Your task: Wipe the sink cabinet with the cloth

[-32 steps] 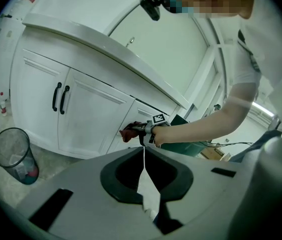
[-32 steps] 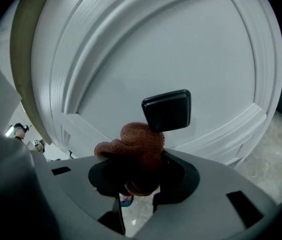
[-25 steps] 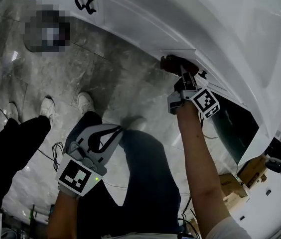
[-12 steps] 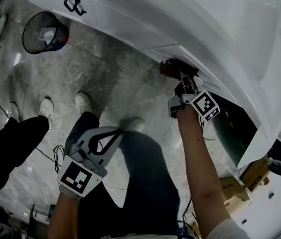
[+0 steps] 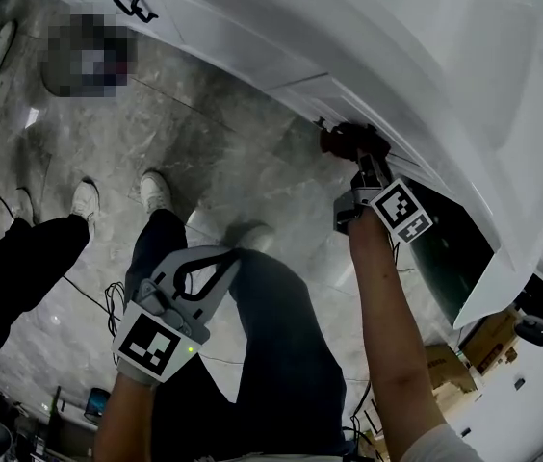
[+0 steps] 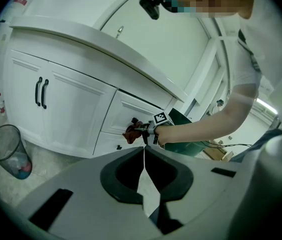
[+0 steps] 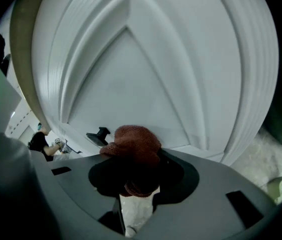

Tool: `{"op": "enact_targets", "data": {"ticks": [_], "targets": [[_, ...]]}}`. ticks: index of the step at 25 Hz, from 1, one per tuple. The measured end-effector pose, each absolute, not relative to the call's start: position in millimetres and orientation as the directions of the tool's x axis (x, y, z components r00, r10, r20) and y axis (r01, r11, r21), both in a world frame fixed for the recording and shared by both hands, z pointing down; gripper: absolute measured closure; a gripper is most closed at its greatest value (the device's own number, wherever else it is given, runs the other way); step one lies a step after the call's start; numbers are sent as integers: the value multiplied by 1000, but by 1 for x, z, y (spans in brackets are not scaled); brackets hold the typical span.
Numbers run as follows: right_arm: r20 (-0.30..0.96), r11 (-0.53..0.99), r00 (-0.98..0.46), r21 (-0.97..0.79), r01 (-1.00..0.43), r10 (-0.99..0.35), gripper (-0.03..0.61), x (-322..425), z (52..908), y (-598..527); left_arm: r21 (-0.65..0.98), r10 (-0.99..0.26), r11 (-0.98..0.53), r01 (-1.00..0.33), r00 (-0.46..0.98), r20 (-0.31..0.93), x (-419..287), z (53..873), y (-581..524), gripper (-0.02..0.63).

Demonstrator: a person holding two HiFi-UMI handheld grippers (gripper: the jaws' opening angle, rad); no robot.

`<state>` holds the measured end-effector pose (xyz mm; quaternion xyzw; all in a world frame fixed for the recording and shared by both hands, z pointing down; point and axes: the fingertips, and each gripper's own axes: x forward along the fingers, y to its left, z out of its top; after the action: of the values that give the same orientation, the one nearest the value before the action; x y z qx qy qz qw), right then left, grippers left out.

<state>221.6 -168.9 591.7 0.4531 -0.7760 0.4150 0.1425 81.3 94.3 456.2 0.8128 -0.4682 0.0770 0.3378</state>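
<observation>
Left gripper (image 5: 223,258) hangs low, left of the sink cabinet (image 5: 416,56), its fingers pressed together on nothing. At the cabinet's drawer front, the right gripper (image 5: 356,157) has its fingers clamped on the cloth (image 5: 342,141): a rust-red, nubbly wad, bunched against the white panel beside a black handle (image 7: 97,134), burying the fingertips.

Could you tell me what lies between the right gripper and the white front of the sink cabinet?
The rust-red knitted cloth, clamped in the right gripper and apparently touching the white cabinet front; the right gripper view shows it.
</observation>
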Motion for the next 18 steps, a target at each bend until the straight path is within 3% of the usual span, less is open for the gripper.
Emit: {"op": "enact_targets", "data": {"ticks": [11, 18], "targets": [[592, 139, -539, -586, -798, -599, 442, 266, 581, -172, 482, -708, -345, -805, 560, 430, 116, 450, 84, 601], [571, 158, -544, -586, -795, -615, 442, 264, 560, -171, 483, -719, -350, -803, 560, 410, 137, 438, 83, 601]]}}
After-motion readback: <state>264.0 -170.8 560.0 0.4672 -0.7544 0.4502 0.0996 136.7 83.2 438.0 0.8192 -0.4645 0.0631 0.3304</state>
